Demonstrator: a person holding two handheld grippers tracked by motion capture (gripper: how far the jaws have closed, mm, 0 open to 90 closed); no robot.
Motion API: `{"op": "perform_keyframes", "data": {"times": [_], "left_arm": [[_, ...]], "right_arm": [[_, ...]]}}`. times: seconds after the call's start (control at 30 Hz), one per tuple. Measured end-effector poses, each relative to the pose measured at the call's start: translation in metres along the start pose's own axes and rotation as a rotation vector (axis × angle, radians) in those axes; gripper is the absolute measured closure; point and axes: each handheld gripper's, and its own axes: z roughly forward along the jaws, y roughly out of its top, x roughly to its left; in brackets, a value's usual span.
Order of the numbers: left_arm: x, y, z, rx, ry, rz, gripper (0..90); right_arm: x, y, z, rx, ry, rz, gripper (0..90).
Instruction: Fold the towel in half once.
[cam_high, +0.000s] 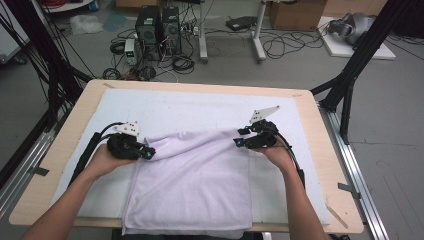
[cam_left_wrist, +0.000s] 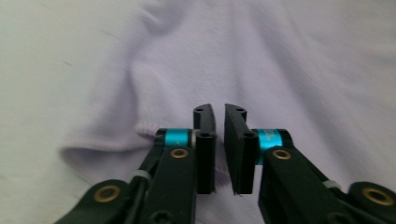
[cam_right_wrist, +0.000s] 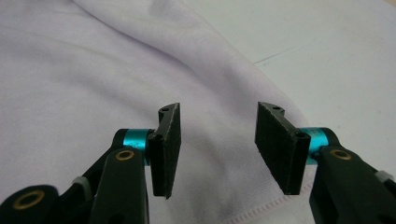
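Mid-fold on a white-covered wooden table (cam_high: 320, 165), the left gripper (cam_left_wrist: 218, 122) nearly clenched on the pale lilac terry towel's (cam_high: 200, 175) far edge, the right gripper (cam_right_wrist: 218, 122) released over its hem, probably needing a pinch next.

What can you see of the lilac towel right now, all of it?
The lilac towel is soft terry cloth, pale purple, with a stitched hem. It lies mostly flat on the white cloth that covers the table, its near edge hanging over the front. The far edge is rumpled and bunched between both grippers. The left gripper has its jaws nearly together with a little towel edge in the gap; the right gripper stands open over the hem.
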Motion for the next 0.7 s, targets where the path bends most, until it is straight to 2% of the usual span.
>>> {"op": "perform_keyframes", "data": {"times": [0.03,0.1,0.2,0.27,0.33,0.43,0.47,0.5,0.53,0.6,0.63,0.7], "left_arm": [[0.000,0.001,-0.002,-0.012,0.001,0.000,73.2],[0.003,0.004,-0.006,-0.049,0.043,-0.009,70.2],[0.011,0.009,-0.006,-0.078,0.124,-0.036,72.3],[0.015,0.011,-0.002,-0.092,0.149,-0.044,72.9],[0.017,0.012,0.003,-0.075,0.174,-0.046,70.8],[0.020,0.011,0.017,-0.008,0.212,-0.061,60.0],[0.021,0.010,0.020,0.009,0.214,-0.067,59.4],[0.023,0.009,0.023,0.025,0.213,-0.068,60.3],[0.024,0.008,0.025,0.037,0.203,-0.066,65.1],[0.024,0.007,0.029,0.057,0.210,-0.058,77.5],[0.023,0.007,0.030,0.050,0.209,-0.053,82.4],[0.023,0.008,0.029,0.045,0.228,-0.042,84.8]], "right_arm": [[0.001,0.001,-0.001,0.000,-0.004,0.001,50.5],[0.001,0.001,-0.003,-0.004,-0.019,0.000,51.3],[-0.002,0.000,-0.003,-0.002,-0.033,0.008,54.3],[-0.003,-0.002,-0.002,0.009,-0.048,0.003,56.2],[-0.005,-0.004,-0.001,0.018,-0.057,0.017,58.4],[-0.009,-0.009,0.002,0.027,-0.076,0.027,58.8],[-0.012,-0.011,0.004,0.029,-0.077,0.037,58.8],[-0.013,-0.012,0.005,0.037,-0.082,0.043,58.8],[-0.015,-0.014,0.007,0.047,-0.090,0.046,58.8],[-0.018,-0.016,0.010,0.054,-0.099,0.052,59.5],[-0.019,-0.017,0.011,0.056,-0.103,0.057,60.6],[-0.021,-0.018,0.015,0.062,-0.105,0.068,64.0]]}}
